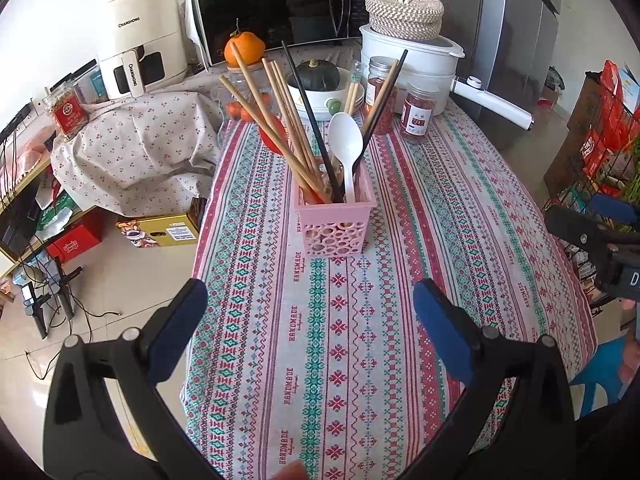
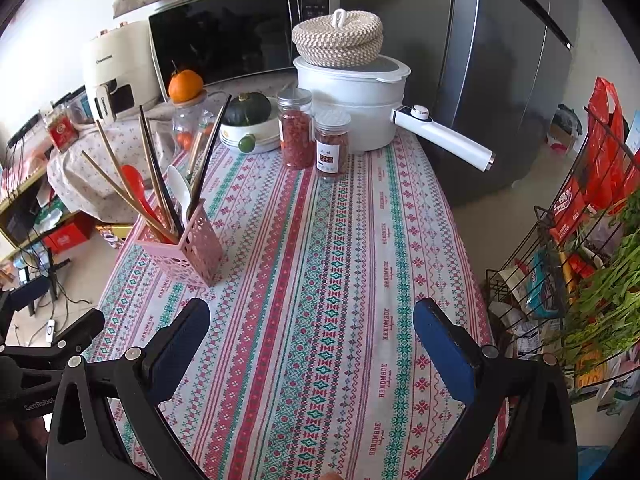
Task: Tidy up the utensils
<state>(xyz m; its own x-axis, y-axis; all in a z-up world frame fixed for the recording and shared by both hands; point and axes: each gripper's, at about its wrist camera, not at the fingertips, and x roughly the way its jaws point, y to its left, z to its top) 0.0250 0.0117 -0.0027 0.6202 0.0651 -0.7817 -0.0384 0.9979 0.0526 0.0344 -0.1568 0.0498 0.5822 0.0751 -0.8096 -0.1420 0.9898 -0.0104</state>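
Patterned cloth in red, green and white stripes covers the table, and both grippers hover over its near end. Left gripper has its fingers spread wide with nothing between them; right gripper is just as wide and just as empty.

Past them, toward the middle of the table, stands the pink holder. Bunched upright in it are wooden chopsticks, black chopsticks, a white spoon and, seen from the right wrist, a red spoon. No loose utensil shows on the cloth, so I judge the gathering is done or nearly so. Any next move would be a tidy-up: closing on a leaning stick or steadying the holder without tipping it, since the load fans out and looks top-heavy.

Behind the holder sit two jars of something red, a bowl holding a dark green squash, and a white pot with a long handle and a woven basket on its lid. An orange rests on a glass jar. Farthest back stand a microwave, a cream appliance at its left and a grey fridge. A wire rack of groceries stands at the table's right.
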